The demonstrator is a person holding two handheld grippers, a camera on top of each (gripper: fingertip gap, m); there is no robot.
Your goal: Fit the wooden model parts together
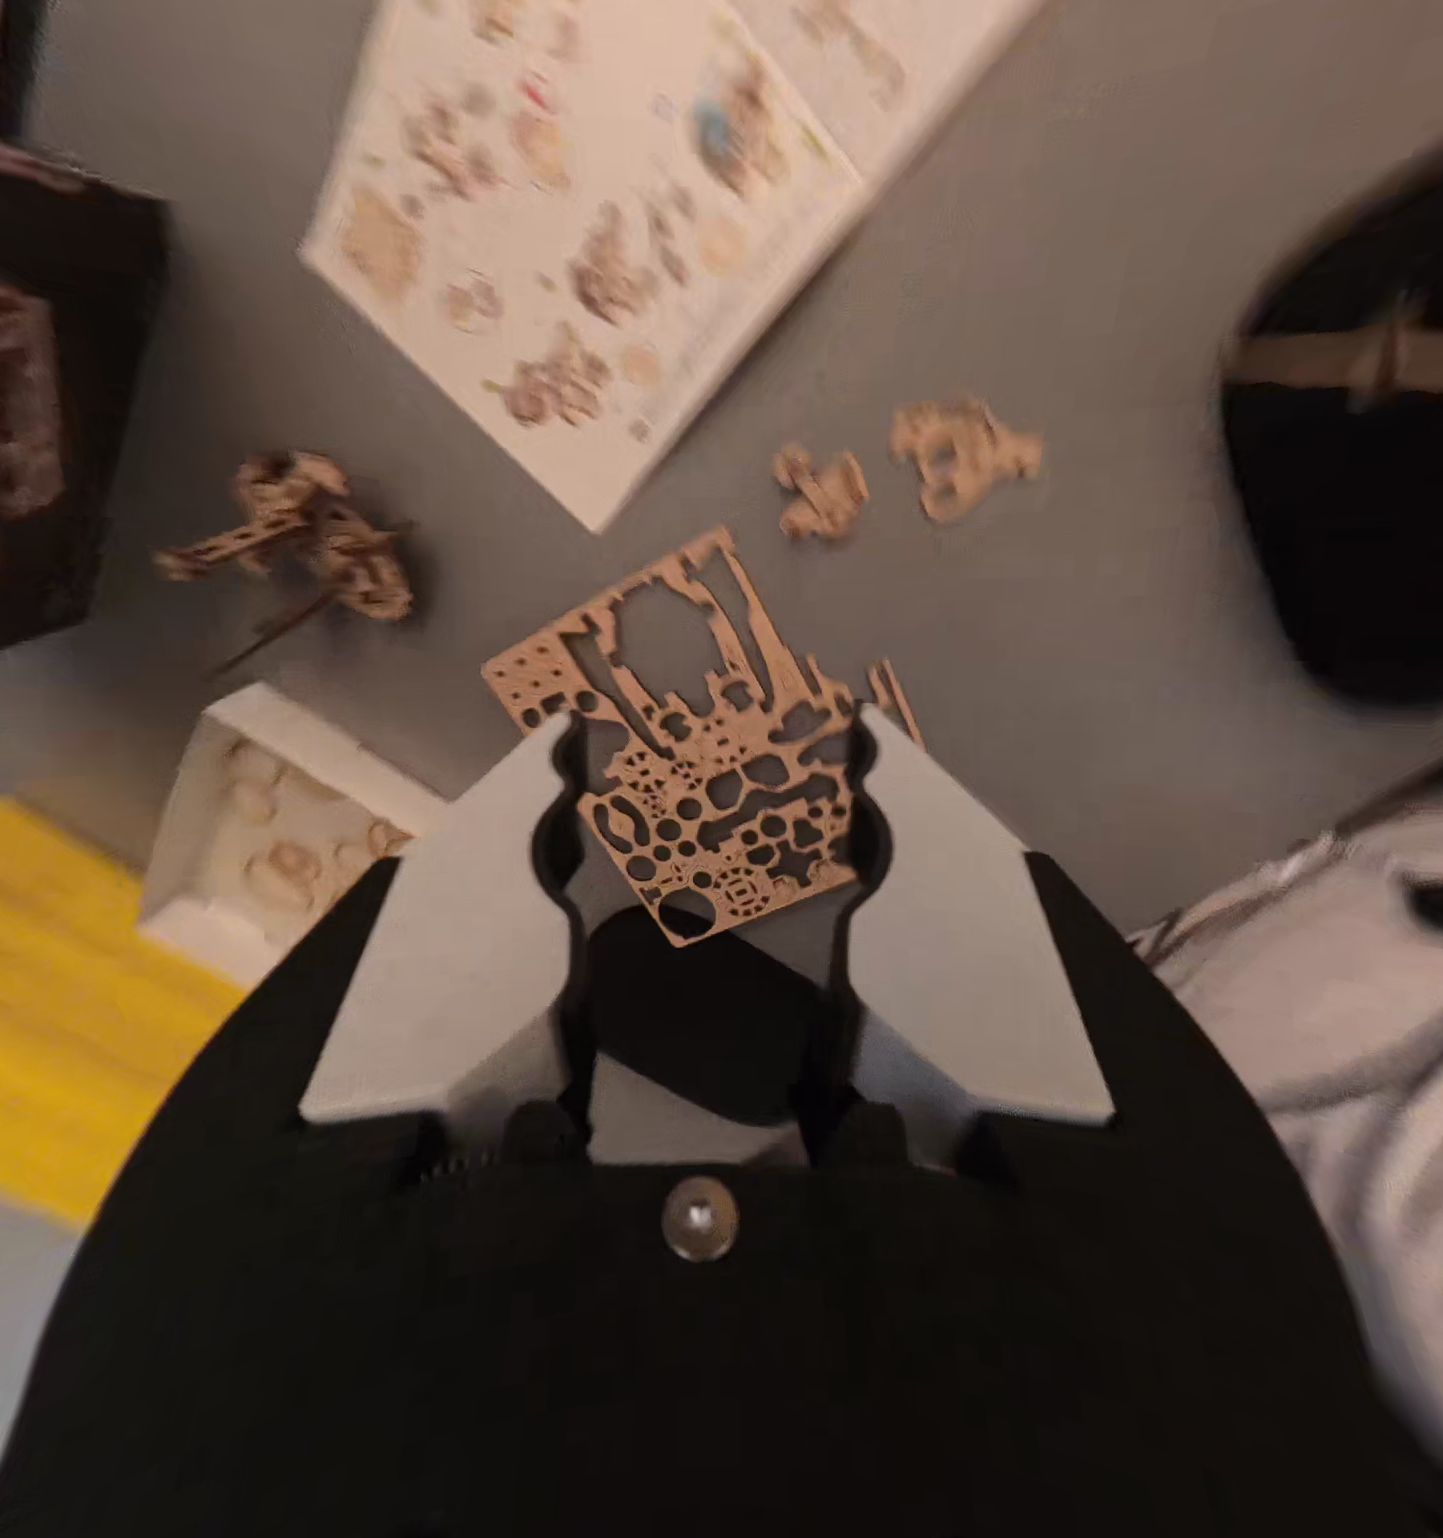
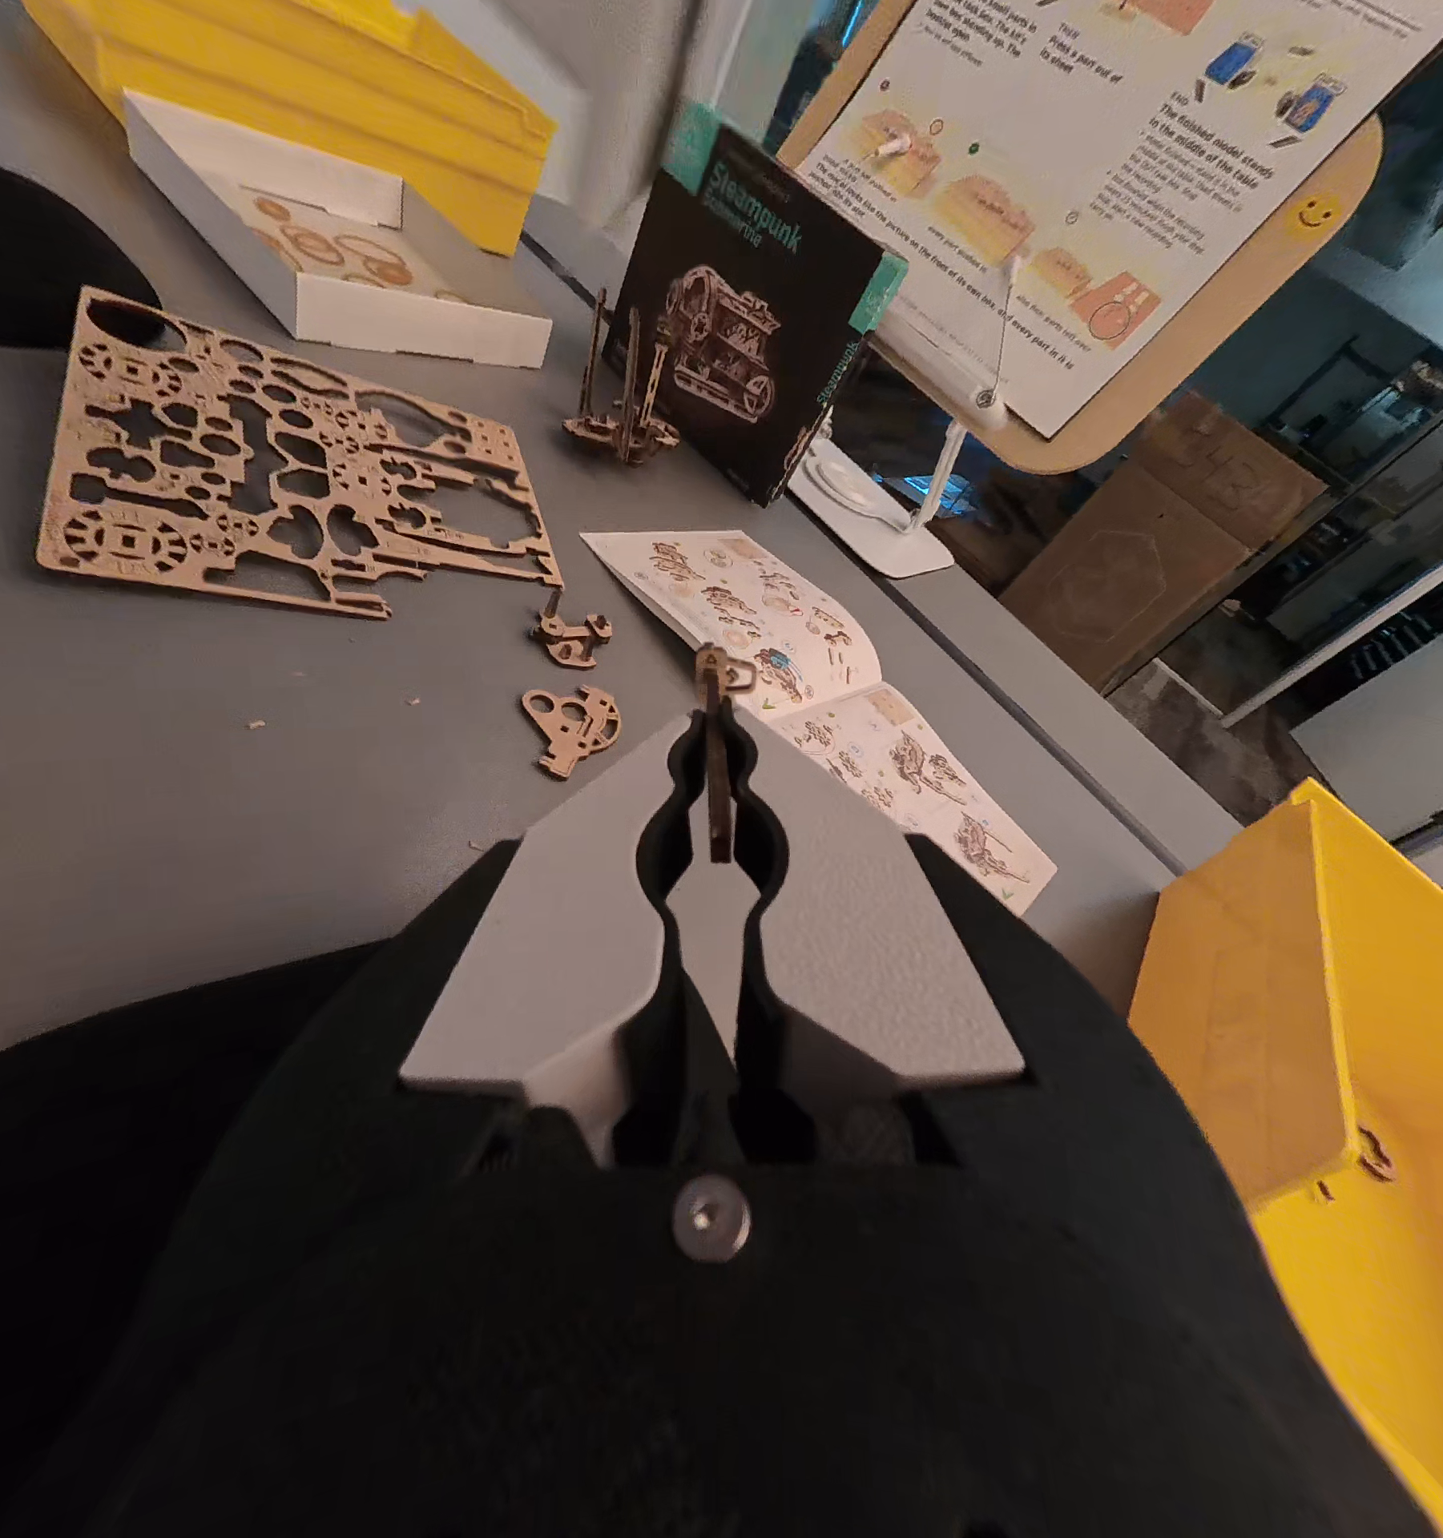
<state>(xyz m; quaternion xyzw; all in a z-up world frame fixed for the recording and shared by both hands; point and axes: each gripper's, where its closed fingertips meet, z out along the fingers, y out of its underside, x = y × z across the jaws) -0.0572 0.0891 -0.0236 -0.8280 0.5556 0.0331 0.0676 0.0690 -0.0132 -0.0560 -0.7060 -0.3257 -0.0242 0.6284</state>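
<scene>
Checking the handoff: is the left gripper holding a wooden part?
No: the left gripper is open above the wooden sheet on the table.

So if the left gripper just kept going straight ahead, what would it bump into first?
Probably the wooden cut-out sheet lying on the grey table: the open left gripper points down at it, though depth is hard to judge.

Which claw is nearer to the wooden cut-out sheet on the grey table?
Left. The left claw hangs open right above the wooden sheet. The right claw, shut on a thin wooden part, is off to the sheet's side, near the instruction booklet.
</scene>
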